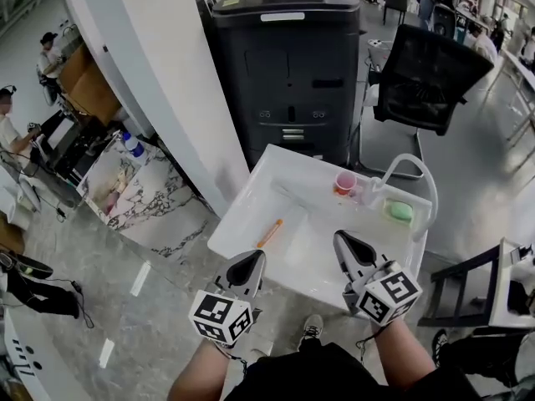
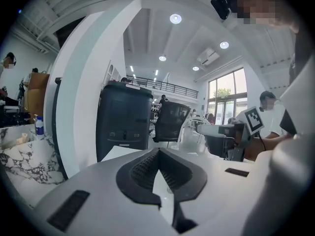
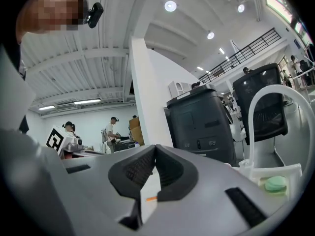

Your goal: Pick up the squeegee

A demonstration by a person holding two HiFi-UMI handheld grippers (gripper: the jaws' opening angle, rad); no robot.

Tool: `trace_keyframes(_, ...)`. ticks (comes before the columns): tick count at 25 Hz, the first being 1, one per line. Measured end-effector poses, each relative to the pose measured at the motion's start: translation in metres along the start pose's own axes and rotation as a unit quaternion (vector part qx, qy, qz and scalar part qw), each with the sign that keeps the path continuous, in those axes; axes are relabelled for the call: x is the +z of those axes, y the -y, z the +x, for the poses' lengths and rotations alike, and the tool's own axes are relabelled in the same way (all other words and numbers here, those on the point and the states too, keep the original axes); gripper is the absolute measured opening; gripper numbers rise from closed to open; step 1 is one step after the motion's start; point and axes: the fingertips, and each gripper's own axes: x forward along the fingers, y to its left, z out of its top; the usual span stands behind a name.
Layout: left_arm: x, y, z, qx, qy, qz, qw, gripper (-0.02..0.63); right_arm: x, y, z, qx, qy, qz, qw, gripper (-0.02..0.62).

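Note:
The squeegee (image 1: 270,233), a slim tool with an orange handle, lies on the white sink top (image 1: 251,192) left of its middle. In the right gripper view a sliver of its orange handle (image 3: 151,198) shows behind the jaws. My left gripper (image 1: 256,258) hovers over the near edge, just short of the squeegee, its jaws shut and empty (image 2: 158,151). My right gripper (image 1: 342,237) is beside it to the right, also over the near edge, with its jaw tips meeting and nothing between them (image 3: 155,147).
A pink cup (image 1: 344,182), a green sponge (image 1: 401,211) and a white curved faucet (image 1: 415,167) stand at the sink's right. A large dark machine (image 1: 288,65) and a black chair (image 1: 430,73) are behind it. A white pillar (image 1: 159,82) rises at the left.

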Motion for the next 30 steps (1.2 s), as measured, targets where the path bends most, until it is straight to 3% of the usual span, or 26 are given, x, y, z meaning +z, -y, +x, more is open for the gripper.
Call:
trace_keyframes(10,0.009,0.009,0.061,0.019,-0.01,0.025,0.9994,0.017,0.014,0.047,-0.001,0.014,0.011,0.0,1.0,0.017)
trace_keyframes(21,-0.004,-0.014,0.119,-0.005,-0.059,0.042,0.9973,0.021,0.015,0.074,0.002,-0.033,0.016,0.013,0.999,0.017)
trace_keyframes(30,-0.052,-0.06,0.178,-0.048,-0.148,0.086,0.9841,0.145,0.008,0.087,0.034,-0.109,0.006,0.014,0.994,0.017)
